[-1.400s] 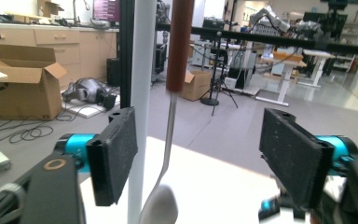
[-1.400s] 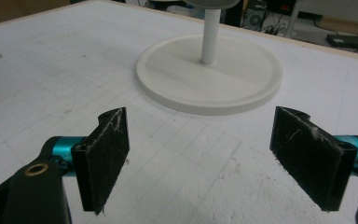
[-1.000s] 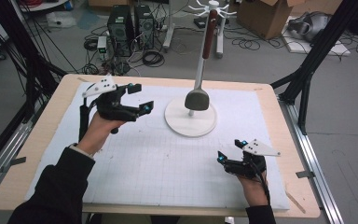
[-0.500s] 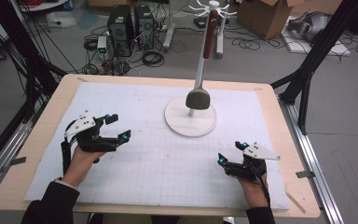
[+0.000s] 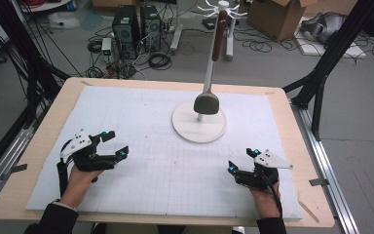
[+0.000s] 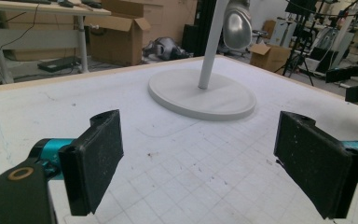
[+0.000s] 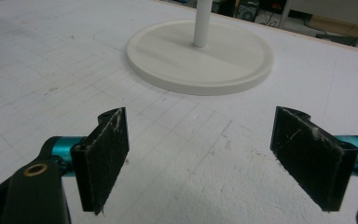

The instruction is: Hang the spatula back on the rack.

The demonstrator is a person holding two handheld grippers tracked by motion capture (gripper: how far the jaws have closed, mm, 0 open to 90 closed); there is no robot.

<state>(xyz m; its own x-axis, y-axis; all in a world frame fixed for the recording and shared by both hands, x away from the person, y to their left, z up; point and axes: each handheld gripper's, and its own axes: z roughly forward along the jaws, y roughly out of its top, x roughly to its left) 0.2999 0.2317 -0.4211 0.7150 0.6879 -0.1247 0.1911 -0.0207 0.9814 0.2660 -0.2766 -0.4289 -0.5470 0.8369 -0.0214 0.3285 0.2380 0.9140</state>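
You are drawing your left gripper (image 5: pixel 108 145) back from the white round-based stand (image 5: pixel 199 127) holding the wooden-handled spoon (image 5: pixel 207 101); both grippers' jaws are gaping, empty, right gripper (image 5: pixel 241 160) resting.

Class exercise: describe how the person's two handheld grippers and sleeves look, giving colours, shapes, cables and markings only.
Both grippers are black. The left gripper and right gripper each carry a grey three-cornered plate on top and teal-blue accents near the jaws. The jaws are flat, rectangular black pads, scuffed with white marks on the right gripper. A black cable trails from each. The sleeves are dark.
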